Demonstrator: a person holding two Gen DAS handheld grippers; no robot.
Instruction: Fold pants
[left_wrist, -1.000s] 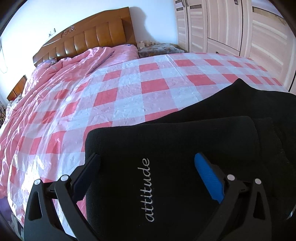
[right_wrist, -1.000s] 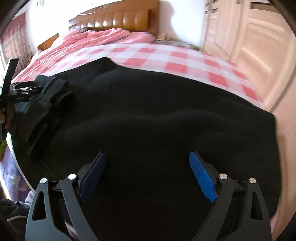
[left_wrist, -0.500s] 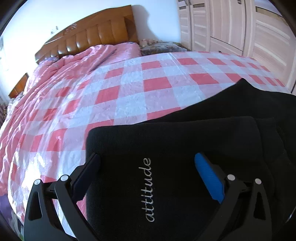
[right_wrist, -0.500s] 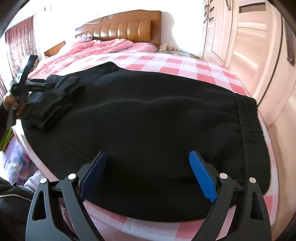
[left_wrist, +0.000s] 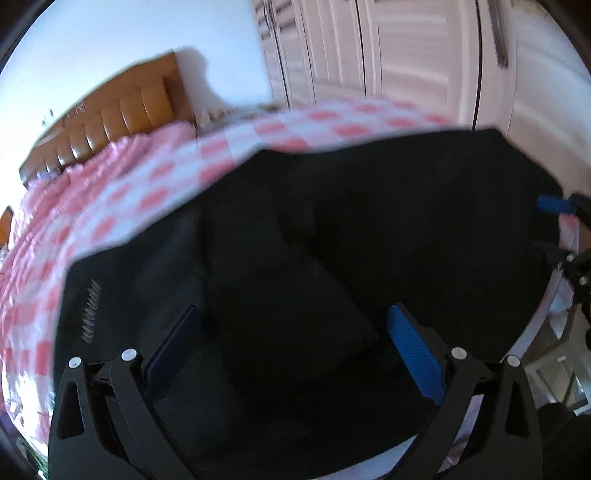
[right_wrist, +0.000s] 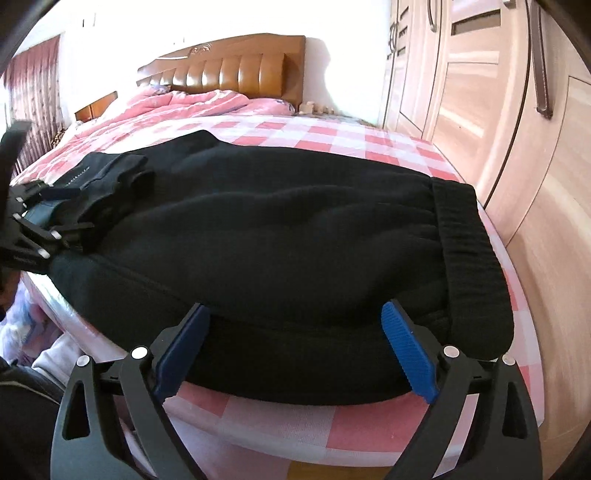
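While the black fleece pants (right_wrist: 288, 236) lie partly folded across the pink-and-white checked bed (right_wrist: 332, 136), cuffs bunched toward the left and ribbed waistband (right_wrist: 469, 258) at the right, both the left gripper (left_wrist: 291, 347) and right gripper (right_wrist: 295, 332) hover over them with jaws spread wide, holding nothing. Judging from the near edge sitting at the mattress border, a careless pull could drag the thick fabric off. Pinching only the top layer would leave the fold uneven.

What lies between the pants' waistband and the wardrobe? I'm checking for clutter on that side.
Right wrist view: only a strip of checkered sheet separates the waistband from the wardrobe.
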